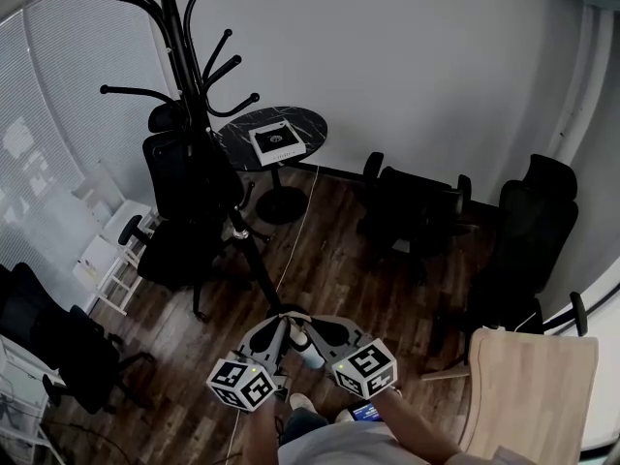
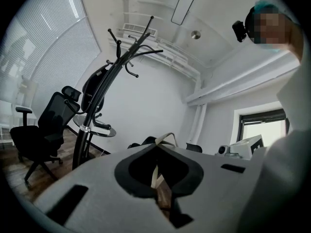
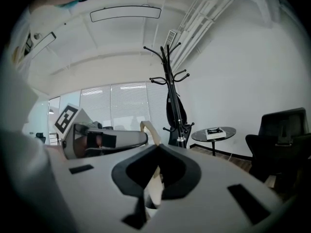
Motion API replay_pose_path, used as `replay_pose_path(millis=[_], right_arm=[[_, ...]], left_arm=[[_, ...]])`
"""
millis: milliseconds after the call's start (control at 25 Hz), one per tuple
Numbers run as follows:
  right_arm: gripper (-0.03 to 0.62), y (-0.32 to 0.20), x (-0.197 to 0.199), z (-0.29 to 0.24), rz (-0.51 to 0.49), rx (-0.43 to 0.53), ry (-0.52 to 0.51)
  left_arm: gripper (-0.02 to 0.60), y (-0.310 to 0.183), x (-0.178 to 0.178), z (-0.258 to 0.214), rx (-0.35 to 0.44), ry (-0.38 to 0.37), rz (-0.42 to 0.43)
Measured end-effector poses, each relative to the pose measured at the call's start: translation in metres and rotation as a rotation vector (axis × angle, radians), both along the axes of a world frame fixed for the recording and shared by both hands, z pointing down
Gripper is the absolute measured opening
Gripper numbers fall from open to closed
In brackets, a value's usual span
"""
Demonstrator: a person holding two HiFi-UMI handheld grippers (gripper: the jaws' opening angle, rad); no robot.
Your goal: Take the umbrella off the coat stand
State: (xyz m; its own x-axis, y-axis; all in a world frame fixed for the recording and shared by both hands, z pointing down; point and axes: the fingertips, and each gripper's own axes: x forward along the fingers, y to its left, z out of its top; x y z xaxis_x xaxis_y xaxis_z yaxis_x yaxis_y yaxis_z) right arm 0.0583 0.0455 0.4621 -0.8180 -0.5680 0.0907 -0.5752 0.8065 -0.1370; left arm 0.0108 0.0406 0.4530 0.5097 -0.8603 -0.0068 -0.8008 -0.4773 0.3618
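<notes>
While both grippers sit low in front of the person, the umbrella is on the stand, well apart from them.

- 1 black coat stand, upper left in the head view. It has curved hooks up top and splayed legs on the wood floor.
- At least 4 black office chairs. One is right behind the stand, one is lower left, and one is at the right. The dark cluster in the middle could be one chair or two, can't tell.
- 2 tables. A light wood one is bottom right, and a round dark one is just beside the stand.
- 1 umbrella, black and folded, hanging upright along the stand's pole below the hooks. Nothing is touching it.
- 2 grippers. The left gripper and right gripper are side by side, tips angled toward each other and pointing at the stand's legs. In both gripper views the jaws are closed together with nothing between them.
- 2 marker cubes, one per gripper, nearest the person.
- 1 white-edged box lying flat on the round table.
</notes>
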Motion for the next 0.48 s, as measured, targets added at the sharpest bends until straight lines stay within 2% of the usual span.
replay_pose_path(millis=[120, 320, 480], right_arm=[[0.014, -0.001, 0.006, -0.002, 0.018, -0.004, -0.004], [0.014, -0.003, 0.005, -0.004, 0.017, 0.019, 0.015], [0.014, -0.011, 0.004, -0.007, 0.031, 0.028, 0.003]], left_arm=[[0.021, 0.0, 0.005, -0.002, 0.001, 0.007, 0.015], [0.021, -0.003, 0.011, -0.006, 0.026, -0.107, 0.03], [0.021, -0.011, 0.008, -0.008, 0.033, -0.05, 0.049]])
